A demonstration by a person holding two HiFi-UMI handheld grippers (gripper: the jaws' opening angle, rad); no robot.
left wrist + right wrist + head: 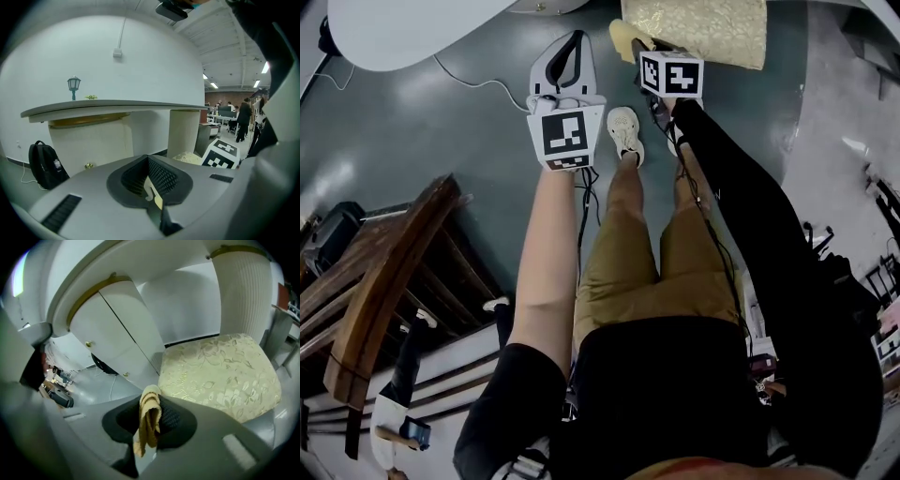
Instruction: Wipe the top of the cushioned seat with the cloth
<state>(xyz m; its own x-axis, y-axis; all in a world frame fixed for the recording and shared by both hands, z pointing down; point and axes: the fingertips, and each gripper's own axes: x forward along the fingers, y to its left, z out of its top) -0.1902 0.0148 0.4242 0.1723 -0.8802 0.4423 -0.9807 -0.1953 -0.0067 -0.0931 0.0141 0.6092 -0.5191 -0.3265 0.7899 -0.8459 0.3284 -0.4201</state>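
The cushioned seat (pixel 703 28), covered in pale gold floral fabric, lies at the top of the head view and fills the right of the right gripper view (pixel 220 371). My right gripper (pixel 151 408) is shut on a folded yellow cloth (pixel 149 420), which hangs down from the jaws just short of the seat's near left corner. In the head view the cloth (pixel 623 36) shows at the seat's left edge, ahead of the right gripper (pixel 649 52). My left gripper (pixel 572 42) hovers over the floor left of the seat, shut and holding nothing (pixel 152 180).
A white curved table top (pixel 403 28) overhangs the floor at the upper left. A white cabinet (pixel 117 329) and ribbed column (pixel 243 291) stand behind the seat. A wooden chair (pixel 384 281) is at the left. A black backpack (pixel 44 164) leans against the wall. A cable (pixel 473 82) crosses the floor.
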